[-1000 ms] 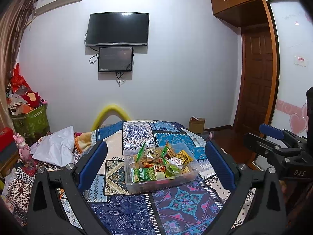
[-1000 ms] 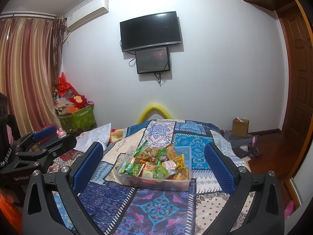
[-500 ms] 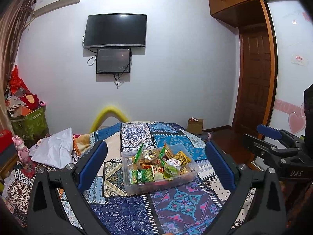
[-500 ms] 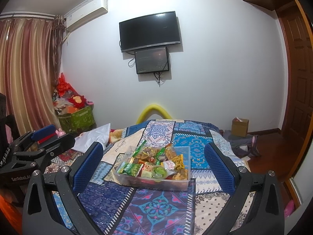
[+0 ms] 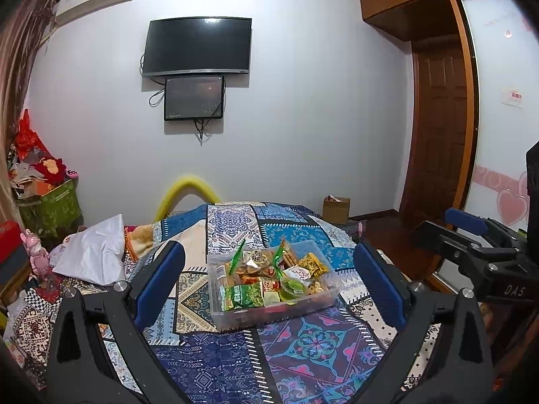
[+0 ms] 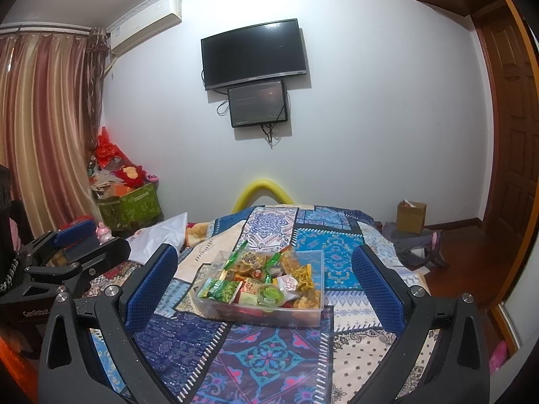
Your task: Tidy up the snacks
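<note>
Straight ahead of both tongs, snack box [image 5: 269,289] on bed cover [image 5: 215,363], long side crosswise; left tongs [image 5: 269,289] and right tongs [image 6: 264,288] wide, empty, equally near.

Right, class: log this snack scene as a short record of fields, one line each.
container: clear plastic rectangular box, on the patterned patchwork bedspread
contents: mixed snack packets, including a green foil packet and a round green lidded cup
left claw: open, holding nothing, short of the box
right claw: open, holding nothing, short of the box
background: black wall-mounted television
</note>
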`<state>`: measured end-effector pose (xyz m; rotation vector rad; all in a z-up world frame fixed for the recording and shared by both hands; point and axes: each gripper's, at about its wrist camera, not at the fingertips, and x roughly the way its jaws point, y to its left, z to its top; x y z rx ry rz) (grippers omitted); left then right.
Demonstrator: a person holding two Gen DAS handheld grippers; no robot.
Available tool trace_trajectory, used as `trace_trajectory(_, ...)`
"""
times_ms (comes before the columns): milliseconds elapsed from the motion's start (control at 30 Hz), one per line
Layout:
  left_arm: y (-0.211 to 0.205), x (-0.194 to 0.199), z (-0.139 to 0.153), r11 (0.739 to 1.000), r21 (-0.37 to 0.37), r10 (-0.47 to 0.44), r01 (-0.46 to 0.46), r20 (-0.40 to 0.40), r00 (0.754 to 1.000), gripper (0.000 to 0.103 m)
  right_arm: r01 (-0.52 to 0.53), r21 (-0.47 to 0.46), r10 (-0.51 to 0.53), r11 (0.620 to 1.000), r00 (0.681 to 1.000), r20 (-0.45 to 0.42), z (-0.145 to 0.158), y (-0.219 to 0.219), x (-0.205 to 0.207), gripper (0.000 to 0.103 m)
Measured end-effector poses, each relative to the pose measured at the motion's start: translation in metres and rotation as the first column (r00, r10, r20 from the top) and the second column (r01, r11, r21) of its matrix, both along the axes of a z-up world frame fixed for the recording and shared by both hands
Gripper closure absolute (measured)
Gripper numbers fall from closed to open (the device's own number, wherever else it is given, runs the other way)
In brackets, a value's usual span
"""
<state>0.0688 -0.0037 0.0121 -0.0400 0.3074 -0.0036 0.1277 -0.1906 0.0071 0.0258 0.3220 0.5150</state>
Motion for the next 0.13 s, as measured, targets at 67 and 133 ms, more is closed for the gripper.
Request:
trace_trajectory(67,-0.0008,-0.0003,-0.0003,1.0,0.003,-0.003,0.003,0.002,1.0,0.002,0.0,0.004,0.0,1.0,1.0,-0.003,-0.0006,-0.0002,0.0006,0.0)
trace_trajectory(133,-0.0015,0.0011,-0.0015,1.0,0.006,-0.002,0.002,-0.004,1.0,0.002,0.001,0.004,-0.001,1.0,1.0,-0.006,-0.0015,-0.0005,0.0016,0.0)
